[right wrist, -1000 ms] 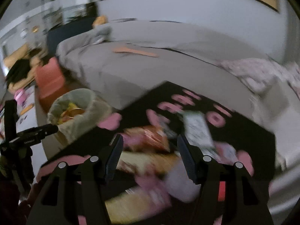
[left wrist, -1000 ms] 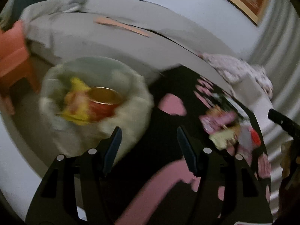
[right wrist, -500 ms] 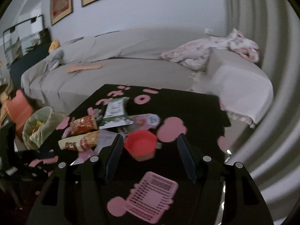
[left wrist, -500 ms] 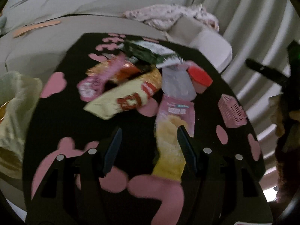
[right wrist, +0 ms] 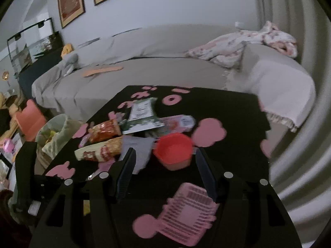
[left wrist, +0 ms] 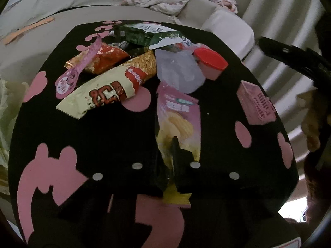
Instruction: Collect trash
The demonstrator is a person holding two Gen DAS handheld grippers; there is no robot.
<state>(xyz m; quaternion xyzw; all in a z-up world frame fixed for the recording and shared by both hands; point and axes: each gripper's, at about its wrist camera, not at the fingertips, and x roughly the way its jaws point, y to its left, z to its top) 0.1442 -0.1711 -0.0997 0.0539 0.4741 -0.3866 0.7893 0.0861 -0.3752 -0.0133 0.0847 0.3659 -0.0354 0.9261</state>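
Snack wrappers lie in a pile on the black table with pink shapes [left wrist: 115, 136]. My left gripper [left wrist: 172, 161] is shut on the pink and yellow chip bag [left wrist: 180, 122] near its lower end. Beyond it lie a cream and red wrapper [left wrist: 103, 93], an orange bag [left wrist: 105, 59], a green packet [left wrist: 144, 35], a grey wrapper [left wrist: 178, 72] and a red cup [left wrist: 211, 63]. My right gripper [right wrist: 165, 171] is open and empty, just short of the red cup [right wrist: 173, 150]. The lined trash bin [right wrist: 54, 134] stands left of the table.
A pink basket [left wrist: 256, 103] sits at the table's right, and shows under my right gripper [right wrist: 186, 212]. A grey sofa [right wrist: 144, 70] with a pink blanket [right wrist: 248, 43] runs behind the table. An orange stool [right wrist: 29, 119] stands beyond the bin.
My left gripper swung from the trash bin to the table and closed on the pink and yellow chip bag. My right gripper turned right and drew nearer the red cup.
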